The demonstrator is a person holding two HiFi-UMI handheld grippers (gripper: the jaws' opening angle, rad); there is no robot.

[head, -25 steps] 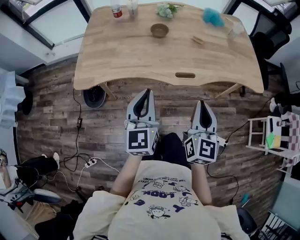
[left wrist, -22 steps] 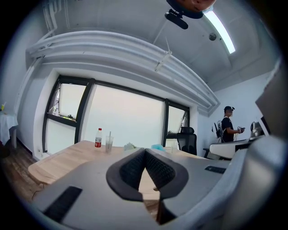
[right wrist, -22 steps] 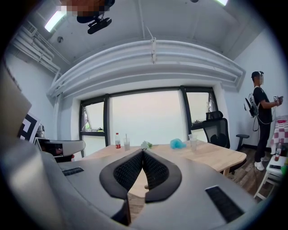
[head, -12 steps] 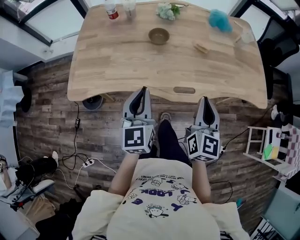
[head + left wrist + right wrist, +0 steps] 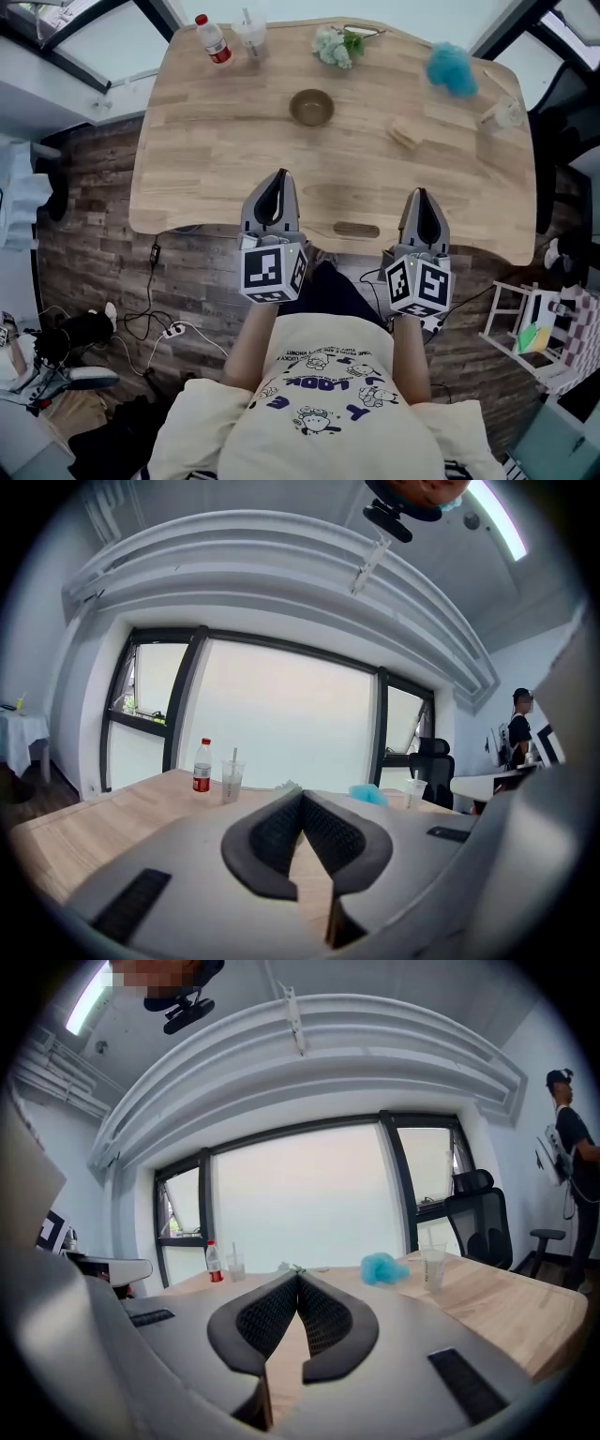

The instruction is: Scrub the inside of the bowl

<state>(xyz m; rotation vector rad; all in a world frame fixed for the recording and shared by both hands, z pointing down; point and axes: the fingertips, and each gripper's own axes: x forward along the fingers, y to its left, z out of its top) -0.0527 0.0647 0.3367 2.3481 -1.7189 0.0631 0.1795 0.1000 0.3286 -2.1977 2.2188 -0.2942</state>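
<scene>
A small brown bowl [image 5: 311, 107] was pictured standing upright and untouched on the far half of a wooden table [image 5: 216, 178], well apart from both handheld tools. The left gripper [image 5: 278, 180] and the right gripper [image 5: 421, 197] were held over the table's near edge, each with its jaws pressed together and nothing caught between them. A fluffy blue scrubber [image 5: 451, 68] was seen near the far right corner, with a small tan sponge-like block [image 5: 405, 134] lying between it and the bowl. A bottle [image 5: 213, 39] and a cup with a straw [image 5: 251, 31] were set at the far left. The bowl was judged to be stiff, light and liable to skid on the smooth top, so a hold on its rim, one jaw inside and one outside, was thought best for steadying it during scrubbing. The scrubber was expected to be soft and to be squashed when pinched through its middle.
</scene>
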